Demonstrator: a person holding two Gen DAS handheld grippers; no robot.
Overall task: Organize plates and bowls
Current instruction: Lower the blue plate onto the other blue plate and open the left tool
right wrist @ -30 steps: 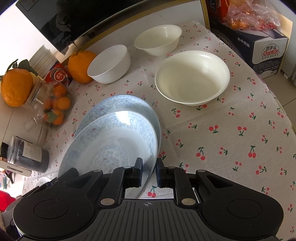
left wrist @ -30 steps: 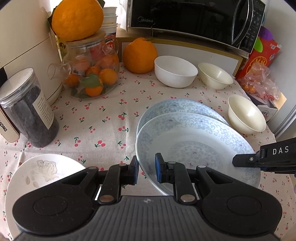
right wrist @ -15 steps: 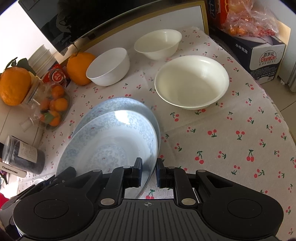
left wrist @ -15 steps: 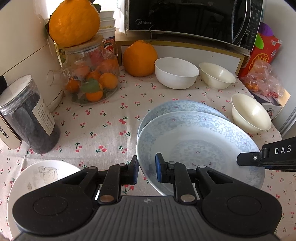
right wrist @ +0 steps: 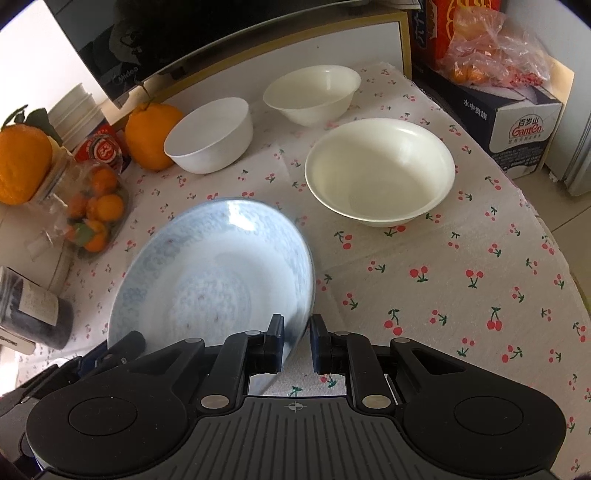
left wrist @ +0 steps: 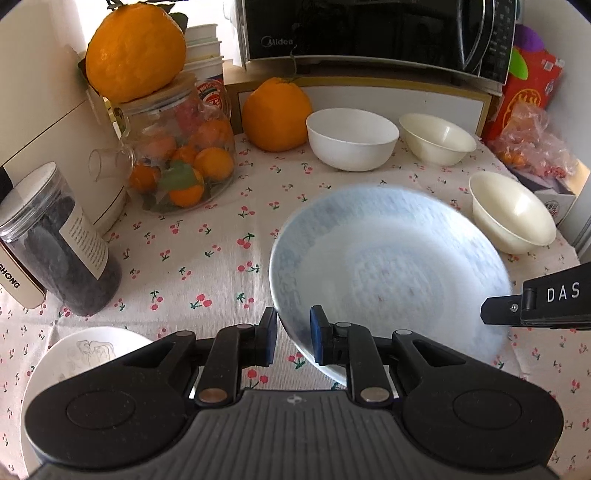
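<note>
Microwave [left wrist: 373,33] is seen at the back of the cherry-print tablecloth [left wrist: 207,258]; a fruit jar [left wrist: 177,155] and a dark canister [left wrist: 59,240] stand left of the blue plate [left wrist: 388,273]. Beyond the plate are set a white bowl [left wrist: 351,138] and two cream bowls [left wrist: 436,138] [left wrist: 511,212]. The plate, blurred, is pinched at its near-left rim by the left gripper [left wrist: 293,334] and at its right rim by the right gripper [right wrist: 296,341], jaws nearly closed on it.

Blue-patterned plate [left wrist: 388,266]: glossy glazed ceramic. Cream bowl [right wrist: 380,170]: smooth, satin sheen. Cherry-print tablecloth [right wrist: 461,295]: matt woven cloth, creased. Fruit jar [left wrist: 177,158]: clear glass. Left gripper [left wrist: 293,334]: matt black plastic.
</note>
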